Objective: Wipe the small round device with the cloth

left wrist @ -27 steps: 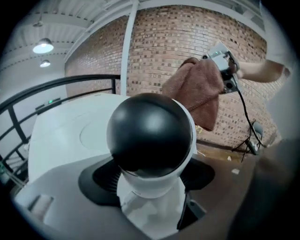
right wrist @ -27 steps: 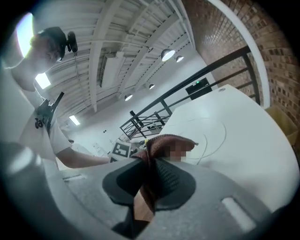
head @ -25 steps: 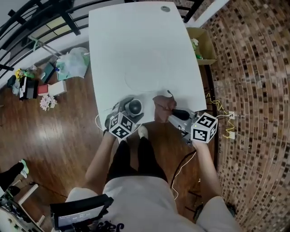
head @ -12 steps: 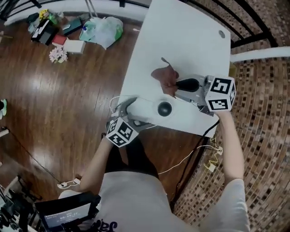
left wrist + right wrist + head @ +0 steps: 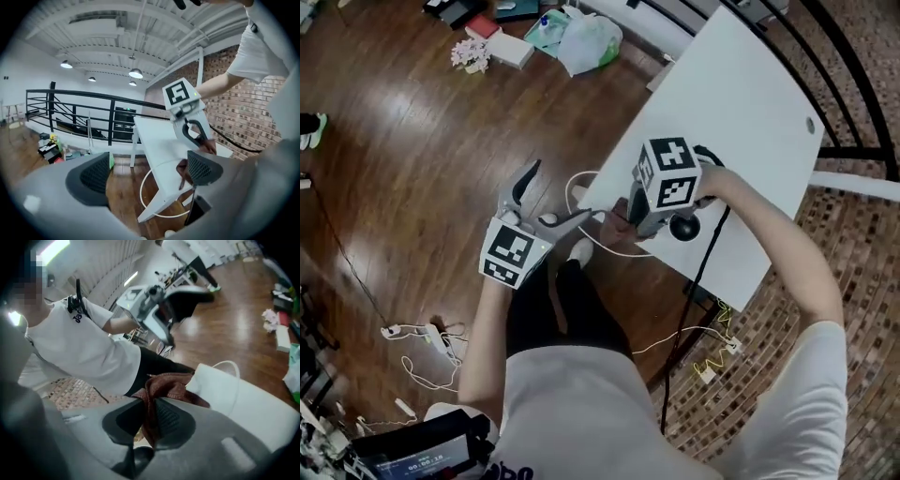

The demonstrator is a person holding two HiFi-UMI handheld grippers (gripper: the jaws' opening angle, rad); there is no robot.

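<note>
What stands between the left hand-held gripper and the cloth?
Only a white cable, looping off the table corner, hangs in that gap. The left hand-held gripper, jaws just opened and empty, is out over the floor; the cloth is clamped in the right hand-held gripper at that corner.

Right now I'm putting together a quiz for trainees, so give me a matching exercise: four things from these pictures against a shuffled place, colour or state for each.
Things:
1 left tongs
2 right tongs
3 table
4 plastic bag

States:
A lying on the wooden floor
B white top, cloth held at its corner
C shut on the brown cloth
D open, nothing between

Pairs: 1-D; 2-C; 3-B; 4-A.

The left tongs have just been opening.
</note>
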